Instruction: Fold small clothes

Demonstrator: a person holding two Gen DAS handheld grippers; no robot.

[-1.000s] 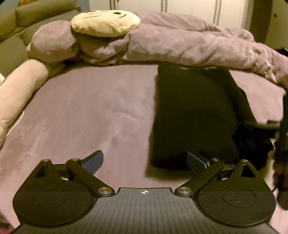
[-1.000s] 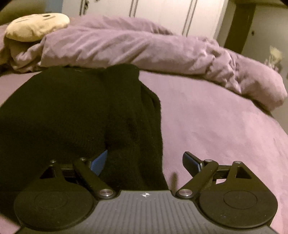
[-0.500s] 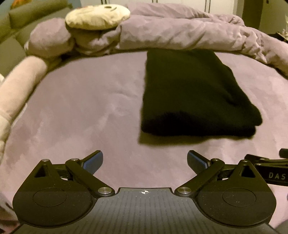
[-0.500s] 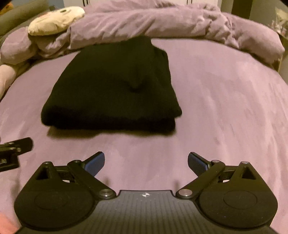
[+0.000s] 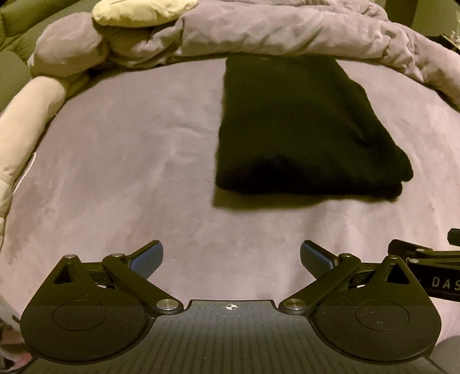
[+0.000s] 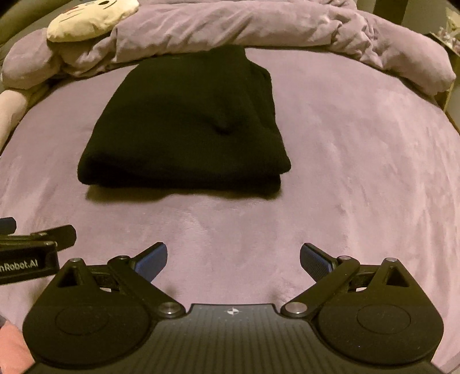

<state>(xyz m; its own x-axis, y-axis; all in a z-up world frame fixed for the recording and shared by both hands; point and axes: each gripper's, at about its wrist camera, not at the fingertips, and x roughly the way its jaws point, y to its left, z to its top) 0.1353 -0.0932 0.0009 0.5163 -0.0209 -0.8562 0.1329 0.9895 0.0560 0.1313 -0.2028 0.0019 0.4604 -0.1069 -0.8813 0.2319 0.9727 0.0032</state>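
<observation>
A black garment (image 5: 304,126) lies folded into a thick rectangle on the purple bedsheet (image 5: 120,161); it also shows in the right wrist view (image 6: 187,126). My left gripper (image 5: 231,259) is open and empty, held back from the garment's near edge. My right gripper (image 6: 233,260) is open and empty, also short of the near edge. The right gripper's body shows at the right edge of the left wrist view (image 5: 431,270). The left gripper's body shows at the left edge of the right wrist view (image 6: 31,250).
A rumpled purple duvet (image 5: 287,28) runs along the far side of the bed, touching the garment's far end. A cream plush face (image 6: 89,17) sits on it at the far left. A long pale pink cushion (image 5: 26,120) lines the left side.
Both grippers have pulled back from the garment and let it go. One second ago the right gripper was at the cloth; now the garment lies folded and apart from both.
</observation>
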